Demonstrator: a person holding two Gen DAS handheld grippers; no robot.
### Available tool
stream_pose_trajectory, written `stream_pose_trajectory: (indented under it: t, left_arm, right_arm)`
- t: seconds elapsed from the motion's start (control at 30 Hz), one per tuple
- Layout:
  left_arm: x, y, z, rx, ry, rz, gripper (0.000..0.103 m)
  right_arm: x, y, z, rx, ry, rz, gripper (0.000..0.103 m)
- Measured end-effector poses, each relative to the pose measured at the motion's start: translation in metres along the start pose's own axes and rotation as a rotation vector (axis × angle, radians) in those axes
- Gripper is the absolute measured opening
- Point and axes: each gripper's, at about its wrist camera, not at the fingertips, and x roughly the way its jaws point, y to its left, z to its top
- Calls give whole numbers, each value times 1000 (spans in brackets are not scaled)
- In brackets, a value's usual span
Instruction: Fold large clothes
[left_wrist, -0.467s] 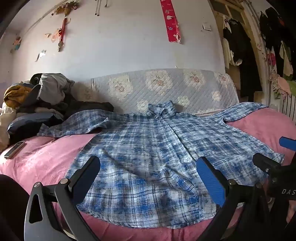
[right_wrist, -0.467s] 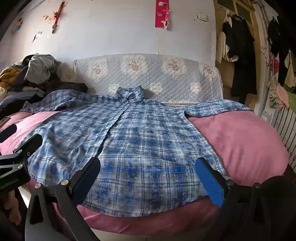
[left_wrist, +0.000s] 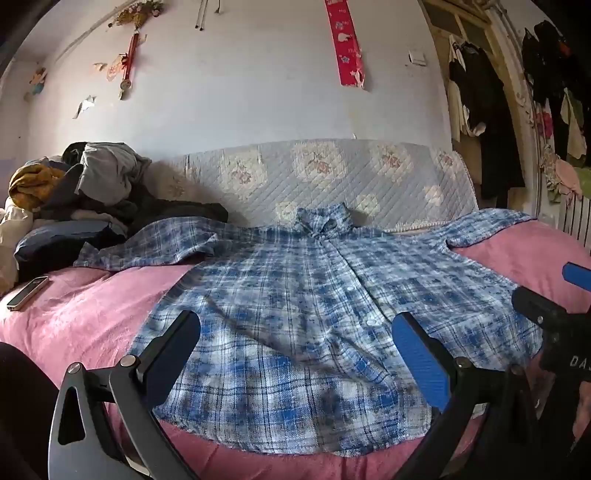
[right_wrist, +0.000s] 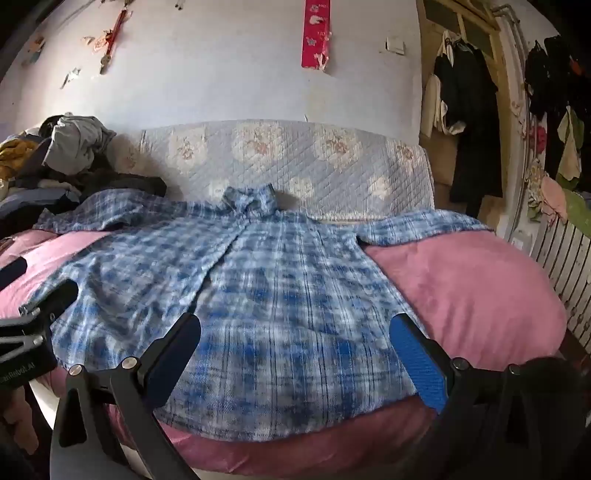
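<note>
One plaid shirt (left_wrist: 295, 325) lies spread flat, front up, on the pink bedspread (left_wrist: 81, 325); collar toward the quilted backrest (left_wrist: 332, 177). Left of shirt: one clothes pile (left_wrist: 85, 199), one phone (left_wrist: 27, 292) on bare pink cover. Two grippers: left gripper (left_wrist: 295, 350) and right gripper (right_wrist: 295, 350), each with jaws spread wide, nothing between them, both near the shirt's hem. Hem sits just short of the bed's front edge. Right of shirt: a wide bare stretch of bedspread.
</note>
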Motion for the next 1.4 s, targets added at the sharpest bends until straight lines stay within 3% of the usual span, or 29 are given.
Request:
stream_pose_trajectory:
  t: [0.2, 0.5, 0.63, 0.97, 1.27, 1.4]
  left_arm:
    - [-10, -1, 2, 17, -73, 48, 103]
    - [-11, -2, 3, 27, -80, 37, 103]
    - [-14, -5, 0, 28, -106, 81, 103]
    - [-11, -9, 0, 40, -109, 57, 103]
    - [-29, -10, 2, 31, -203, 84, 103]
    - [-26, -11, 2, 43, -189, 88, 103]
  right_arm:
    - [-1, 8, 0, -15, -21, -6, 103]
    - [-2, 7, 0, -6, -23, -9, 103]
    - [-5, 6, -1, -2, -31, -15, 103]
    - [-3, 8, 1, -10, -24, -23, 103]
    - [-5, 4, 1, 24, -38, -7, 103]
    - [-4, 0, 3, 43, -40, -10, 103]
